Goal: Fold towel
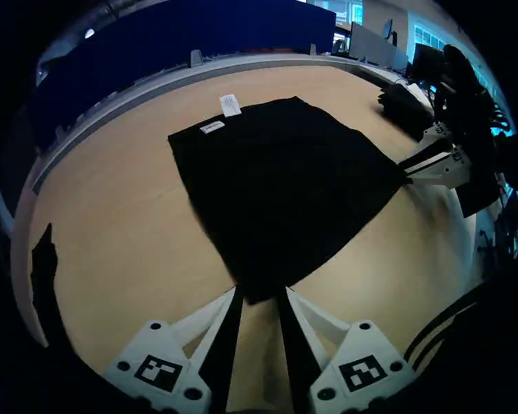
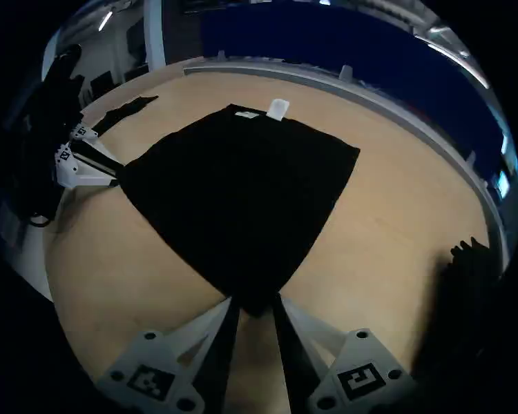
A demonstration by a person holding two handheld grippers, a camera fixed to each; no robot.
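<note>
A black towel (image 1: 286,186) lies spread flat on the light wooden table (image 1: 121,221), with two white tags (image 1: 229,105) at its far edge. In the left gripper view my left gripper (image 1: 261,295) pinches the towel's near corner between its fingers. My right gripper (image 1: 414,174), seen farther off and held by a dark-sleeved hand (image 1: 466,110), grips the towel's right corner. In the right gripper view the towel (image 2: 245,200) runs from the right gripper (image 2: 255,303), shut on its near corner, to the left gripper (image 2: 114,181) at its left corner.
A pile of dark cloth (image 1: 404,107) sits at the table's far right. Another black cloth (image 1: 43,276) lies at the left edge. A blue partition (image 1: 190,34) runs behind the table's curved rim. In the right gripper view black cloths (image 2: 124,107) (image 2: 469,269) flank the towel.
</note>
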